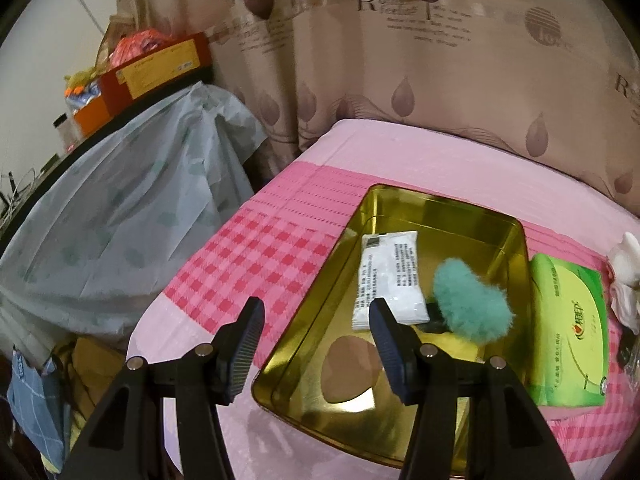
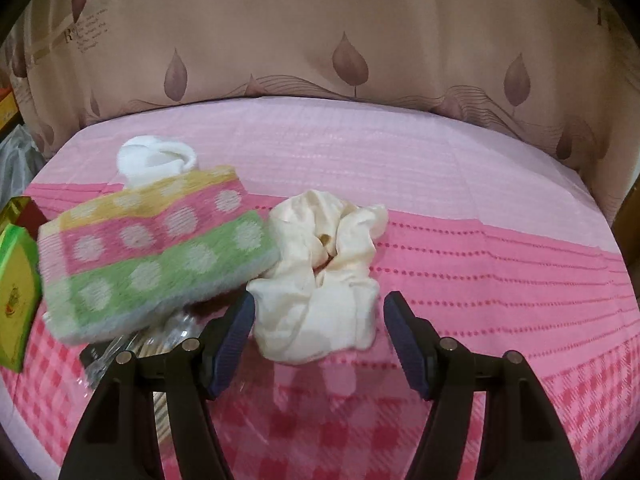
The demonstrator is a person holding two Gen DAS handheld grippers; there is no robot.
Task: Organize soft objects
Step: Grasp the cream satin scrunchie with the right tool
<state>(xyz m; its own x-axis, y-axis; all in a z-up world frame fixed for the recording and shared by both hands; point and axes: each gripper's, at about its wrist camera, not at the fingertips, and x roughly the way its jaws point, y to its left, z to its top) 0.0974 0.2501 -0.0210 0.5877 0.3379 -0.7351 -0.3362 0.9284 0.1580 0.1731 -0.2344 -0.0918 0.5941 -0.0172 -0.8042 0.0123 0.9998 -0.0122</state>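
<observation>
Here the right gripper, fingers apart, is hovering by the cream scrunchie on the pink bedspread; a shallow pinch risks dragging it. The left gripper is waiting open over the gold tin.

Behind the bed you see a tan curtain printed with leaves. To your left, a pale plastic sheet drapes a shelf holding a red-and-yellow box.
</observation>
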